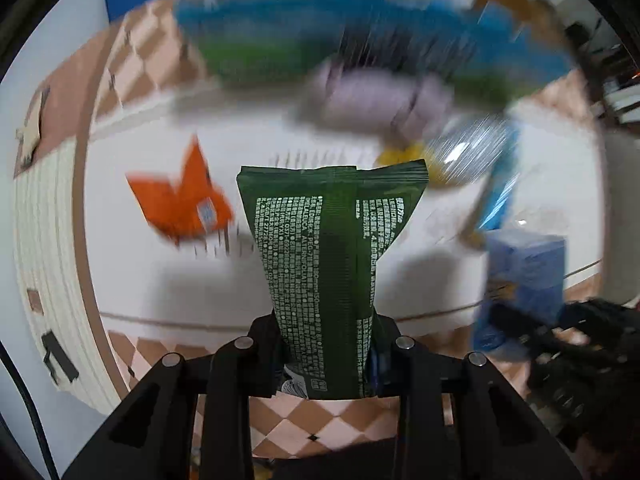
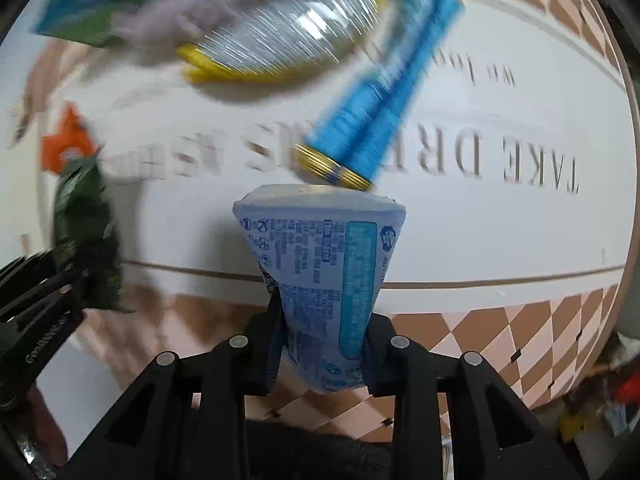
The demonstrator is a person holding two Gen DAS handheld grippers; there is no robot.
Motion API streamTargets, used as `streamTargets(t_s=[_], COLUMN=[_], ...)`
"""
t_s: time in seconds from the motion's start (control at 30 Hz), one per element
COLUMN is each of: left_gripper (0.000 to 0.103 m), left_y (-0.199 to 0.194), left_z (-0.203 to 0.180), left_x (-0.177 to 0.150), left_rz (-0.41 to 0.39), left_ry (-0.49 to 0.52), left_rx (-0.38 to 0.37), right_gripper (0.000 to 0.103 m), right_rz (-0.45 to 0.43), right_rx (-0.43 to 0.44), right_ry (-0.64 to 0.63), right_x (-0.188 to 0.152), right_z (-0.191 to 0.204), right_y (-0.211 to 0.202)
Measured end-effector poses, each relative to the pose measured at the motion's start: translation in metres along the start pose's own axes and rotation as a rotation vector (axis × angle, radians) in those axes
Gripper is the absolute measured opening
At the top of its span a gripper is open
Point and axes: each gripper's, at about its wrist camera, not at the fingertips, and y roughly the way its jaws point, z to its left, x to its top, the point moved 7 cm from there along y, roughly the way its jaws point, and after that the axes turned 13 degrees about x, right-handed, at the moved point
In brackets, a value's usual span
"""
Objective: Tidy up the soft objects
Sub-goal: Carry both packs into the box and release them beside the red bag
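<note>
My left gripper (image 1: 328, 344) is shut on a dark green soft pack (image 1: 328, 248) with white print, held upright above the mat. My right gripper (image 2: 324, 344) is shut on a light blue soft pack (image 2: 324, 264), also held above the mat. In the left wrist view the blue pack (image 1: 524, 276) and the right gripper (image 1: 568, 344) show at the right. In the right wrist view the green pack (image 2: 86, 220) and the left gripper (image 2: 36, 304) show at the left. Both views are motion-blurred.
On the white mat (image 1: 140, 280) lie an orange packet (image 1: 180, 204), a grey-purple cloth (image 1: 376, 100), a silver and yellow pouch (image 2: 288, 32), a blue tube-like pack (image 2: 376, 104) and a blue-green box (image 1: 280, 28) at the far side. The mat has a checkered border (image 2: 520, 340).
</note>
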Motion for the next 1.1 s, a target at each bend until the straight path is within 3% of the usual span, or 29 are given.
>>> streamTargets(t_s=[0.17, 0.3, 0.37, 0.4, 0.53, 0.7, 0.9, 1.1], left_gripper=[0.028, 0.028, 0.028, 0.028, 0.028, 0.028, 0.028, 0.030], left_y=[-0.069, -0.084, -0.071, -0.069, -0.031, -0.001, 0.035, 0.051], left_z=[0.013, 0.017, 0.021, 0.024, 0.016, -0.005, -0.025, -0.036], left_x=[0.070, 0.138, 0.170, 0.180, 0.215, 0.239, 0.247, 0.245], left_rz=[-0.105, -0.132, -0.102, -0.082, 0.014, 0.122, 0.211, 0.245], left_ry=[-0.010, -0.020, -0.021, -0.024, -0.026, 0.004, 0.046, 0.061], left_rx=[-0.077, -0.067, -0.073, -0.078, -0.099, -0.124, -0.118, -0.120], right_gripper=[0.033, 0.033, 0.033, 0.033, 0.033, 0.033, 0.034, 0.034], right_rz=[-0.144, -0.241, -0.285, -0.297, -0.298, -0.216, -0.104, -0.045], right_rx=[0.086, 0.116, 0.100, 0.090, 0.055, 0.065, 0.042, 0.020], right_ry=[-0.099, -0.145, -0.157, -0.153, -0.128, -0.061, -0.030, -0.035], right_x=[0.034, 0.086, 0.115, 0.147, 0.211, 0.267, 0.285, 0.293], right_z=[0.037, 0.061, 0.067, 0.077, 0.074, 0.063, 0.046, 0.039], right_y=[-0.091, -0.152, -0.167, -0.168, -0.160, -0.121, -0.068, -0.045])
